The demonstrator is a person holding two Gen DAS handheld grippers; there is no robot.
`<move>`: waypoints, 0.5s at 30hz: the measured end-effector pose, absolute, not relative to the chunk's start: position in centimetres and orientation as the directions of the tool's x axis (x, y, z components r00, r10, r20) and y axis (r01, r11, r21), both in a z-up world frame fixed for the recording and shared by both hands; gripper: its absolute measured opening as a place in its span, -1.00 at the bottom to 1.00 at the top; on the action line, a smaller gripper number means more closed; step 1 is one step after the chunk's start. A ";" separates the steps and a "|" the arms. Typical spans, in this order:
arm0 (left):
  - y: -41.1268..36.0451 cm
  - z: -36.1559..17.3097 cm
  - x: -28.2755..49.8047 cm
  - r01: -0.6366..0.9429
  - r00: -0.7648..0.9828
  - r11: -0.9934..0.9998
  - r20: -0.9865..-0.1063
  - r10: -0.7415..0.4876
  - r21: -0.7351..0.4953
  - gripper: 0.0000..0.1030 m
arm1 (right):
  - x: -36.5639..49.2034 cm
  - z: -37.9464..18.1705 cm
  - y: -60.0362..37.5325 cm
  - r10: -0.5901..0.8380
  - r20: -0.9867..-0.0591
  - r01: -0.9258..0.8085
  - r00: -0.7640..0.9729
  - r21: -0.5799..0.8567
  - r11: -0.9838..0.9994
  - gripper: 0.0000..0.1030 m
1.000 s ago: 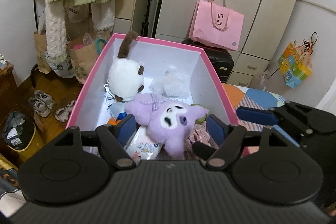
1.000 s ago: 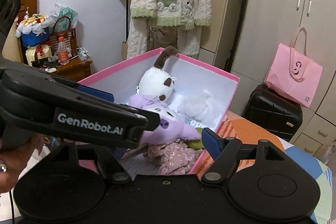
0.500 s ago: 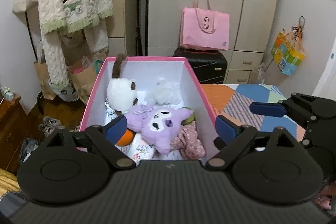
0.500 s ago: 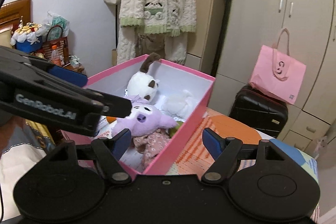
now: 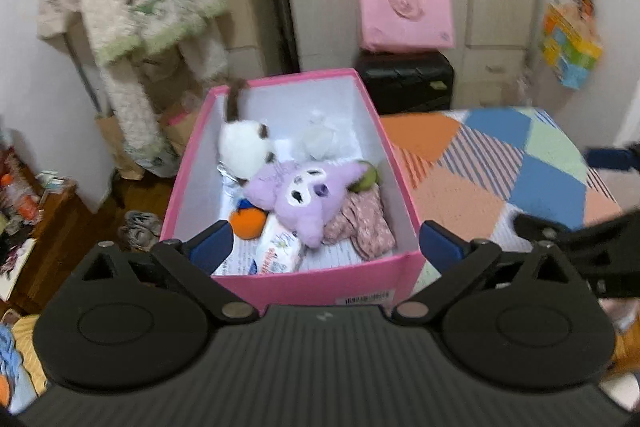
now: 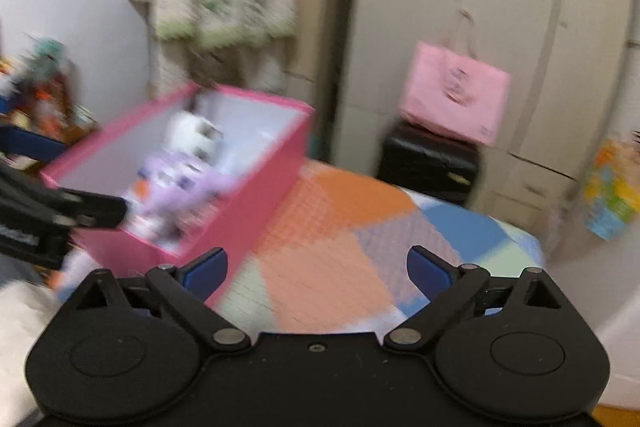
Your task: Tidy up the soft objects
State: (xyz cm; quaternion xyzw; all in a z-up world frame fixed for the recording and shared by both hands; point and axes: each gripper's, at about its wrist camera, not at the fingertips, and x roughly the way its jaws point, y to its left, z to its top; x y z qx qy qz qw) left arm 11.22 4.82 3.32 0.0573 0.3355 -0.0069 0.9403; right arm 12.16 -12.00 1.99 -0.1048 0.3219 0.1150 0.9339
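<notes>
Purple plush (image 5: 304, 191) farther from tongs (image 5: 326, 247)

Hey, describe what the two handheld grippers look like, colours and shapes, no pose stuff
Both are matte black plastic. The left gripper has a ribbed grey-black body, two round disc housings, angled link arms with silver pivot pins and blue finger pads. The right gripper matches, with a smooth body and a small centre screw. No cables or sleeves visible.

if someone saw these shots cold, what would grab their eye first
Probably the pink box at the corner of the patchwork bedspread, with the purple plush lying on top of its heap and a white plush behind it. Next, the pink tote bag hanging on the wardrobe beyond.
</notes>
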 end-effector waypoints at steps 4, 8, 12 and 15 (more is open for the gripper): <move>3.6 3.4 9.3 0.039 0.815 0.991 -0.578 0.041 0.126 0.96 | 10.6 1.9 -12.7 -0.013 -0.590 -0.157 0.807 -0.235 0.959 0.91; 3.0 3.2 7.5 0.062 0.826 0.994 -0.564 -0.002 0.087 0.96 | 8.5 2.5 -14.0 -0.028 -0.550 -0.105 0.835 -0.209 0.972 0.91; 2.9 2.8 5.9 0.061 0.835 0.996 -0.551 -0.011 0.071 0.96 | 6.5 2.9 -15.0 -0.031 -0.532 -0.062 0.846 -0.158 0.986 0.91; 3.2 2.3 4.9 0.066 0.833 0.996 -0.553 -0.018 0.068 0.96 | 5.2 3.0 -15.5 -0.041 -0.523 -0.032 0.851 -0.131 0.991 0.91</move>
